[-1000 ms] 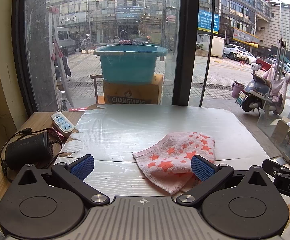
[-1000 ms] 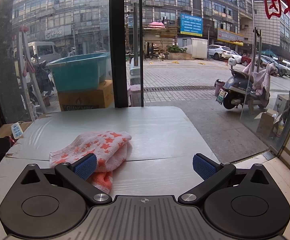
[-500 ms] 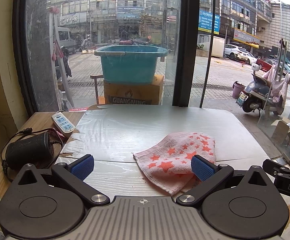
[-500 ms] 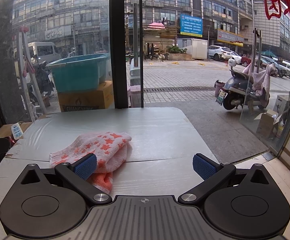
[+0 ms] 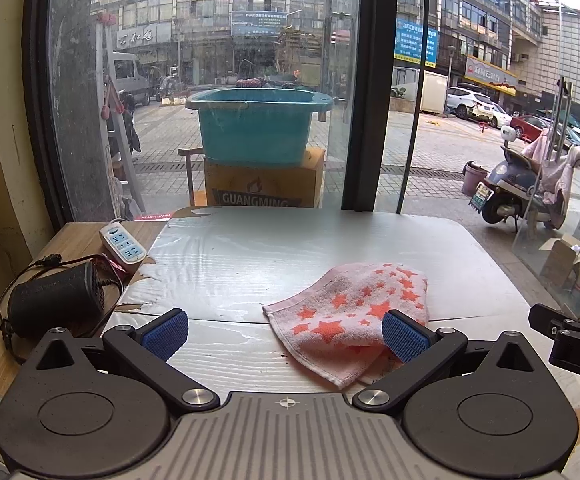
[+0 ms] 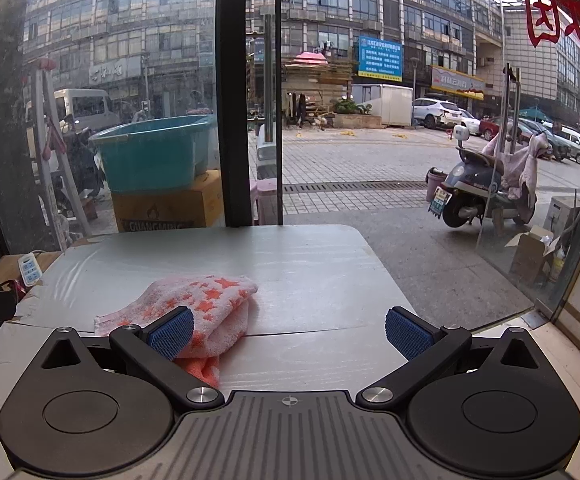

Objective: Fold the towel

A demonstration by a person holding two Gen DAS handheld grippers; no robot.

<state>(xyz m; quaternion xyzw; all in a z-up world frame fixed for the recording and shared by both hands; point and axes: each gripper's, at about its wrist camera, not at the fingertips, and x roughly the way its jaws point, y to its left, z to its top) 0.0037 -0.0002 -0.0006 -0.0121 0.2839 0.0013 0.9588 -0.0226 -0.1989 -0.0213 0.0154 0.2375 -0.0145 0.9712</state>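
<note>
I take the towel (image 5: pixel 350 316) as my landmark. It lies on the table (image 5: pixel 274 252), toward the near edge, already doubled over: the rounded fold is on its far right side and the loose layers point to the near left corner. A darker orange layer shows under the top one at the near edge, so the layers do not match exactly.

My left gripper (image 5: pixel 286 332) sits just before the towel and a little to its left, with both tongs spread wide and nothing between them. Its right pad (image 5: pixel 404 340) is over the towel's near right part; I cannot tell if it touches the cloth. My right gripper (image 6: pixel 290 330) is before the towel and to its right, also wide open and empty, and its left pad (image 6: pixel 170 332) overlaps the towel's near edge.

I judge I keep both open and low here because the fold seems done, or I prepare to take the near corners for one more fold. The strip (image 5: pixel 124 245) and the adapter (image 5: pixel 52 302) are well to the left of the towel, out of my way.
</note>
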